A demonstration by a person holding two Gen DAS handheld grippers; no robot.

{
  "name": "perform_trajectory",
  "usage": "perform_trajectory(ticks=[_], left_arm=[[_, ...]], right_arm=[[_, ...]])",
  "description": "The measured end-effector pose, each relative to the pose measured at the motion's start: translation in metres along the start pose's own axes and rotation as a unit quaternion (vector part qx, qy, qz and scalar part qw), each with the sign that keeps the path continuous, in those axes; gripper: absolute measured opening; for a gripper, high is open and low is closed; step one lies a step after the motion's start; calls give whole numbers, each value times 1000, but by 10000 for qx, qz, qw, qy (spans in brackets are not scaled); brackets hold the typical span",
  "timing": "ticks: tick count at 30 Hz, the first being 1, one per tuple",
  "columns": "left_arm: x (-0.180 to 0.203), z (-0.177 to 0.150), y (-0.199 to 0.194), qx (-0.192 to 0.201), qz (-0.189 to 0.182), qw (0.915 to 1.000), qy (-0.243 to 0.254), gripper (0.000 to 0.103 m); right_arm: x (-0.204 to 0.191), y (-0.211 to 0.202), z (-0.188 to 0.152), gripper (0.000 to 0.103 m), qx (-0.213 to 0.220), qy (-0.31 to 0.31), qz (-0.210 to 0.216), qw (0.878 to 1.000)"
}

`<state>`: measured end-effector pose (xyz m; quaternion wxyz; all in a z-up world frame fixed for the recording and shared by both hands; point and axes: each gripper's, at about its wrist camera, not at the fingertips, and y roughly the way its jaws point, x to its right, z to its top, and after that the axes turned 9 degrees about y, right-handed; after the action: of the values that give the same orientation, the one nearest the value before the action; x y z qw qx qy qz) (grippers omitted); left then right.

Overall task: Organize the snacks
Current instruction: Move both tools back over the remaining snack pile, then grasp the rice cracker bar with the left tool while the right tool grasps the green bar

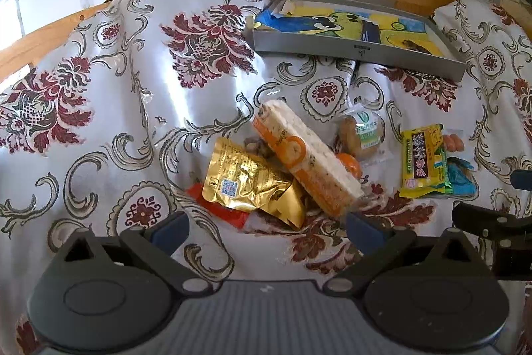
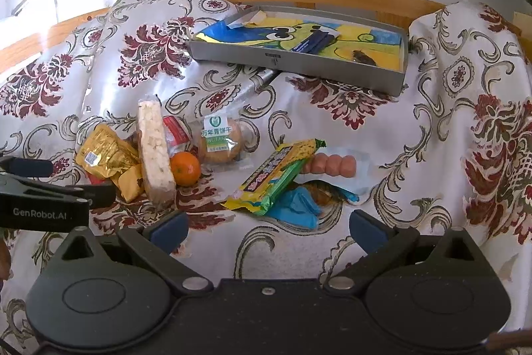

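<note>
Both grippers, left gripper [image 1: 266, 230] and right gripper [image 2: 267, 227], spread, empty. Rice cracker bar [image 1: 307, 155] long axis 11-to-5 in left view; yellow-green packet [image 2: 276, 177] runs 1-to-7.

Right gripper [image 2: 267, 230] jaws wide apart, empty, hovering over floral cloth [image 2: 332, 122]. Left gripper [image 2: 50, 185] at left edge, jaw state unclear. Snack pile ahead: gold pouch [image 2: 106, 152], long rice cracker bar [image 2: 153, 152] leaning across it, orange [image 2: 185, 168] touching bar, round biscuit pack [image 2: 219, 140] just beside. Yellow-green packet [image 2: 276, 177] over blue wrapper [image 2: 296, 207]; sausages [image 2: 331, 166] alongside. Grey tray [image 2: 299, 69] beyond, 1 dark packet [image 2: 311, 44] inside.
</note>
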<state>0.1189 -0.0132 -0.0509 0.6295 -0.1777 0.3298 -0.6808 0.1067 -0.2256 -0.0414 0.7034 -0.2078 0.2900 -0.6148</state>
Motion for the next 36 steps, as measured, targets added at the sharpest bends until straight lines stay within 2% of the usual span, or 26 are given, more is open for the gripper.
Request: perform_trajectory(ticks=[12, 25, 36], left_arm=[[0, 18, 9, 60, -176, 9998, 3, 102], [2, 38, 34, 130, -266, 9995, -51, 102], [-2, 51, 56, 141, -548, 9983, -105, 102]], right_arm=[[7, 13, 4, 102, 63, 101, 72, 9999], [13, 34, 11, 102, 605, -64, 245, 9978], [16, 65, 15, 96, 414, 247, 385, 9981]])
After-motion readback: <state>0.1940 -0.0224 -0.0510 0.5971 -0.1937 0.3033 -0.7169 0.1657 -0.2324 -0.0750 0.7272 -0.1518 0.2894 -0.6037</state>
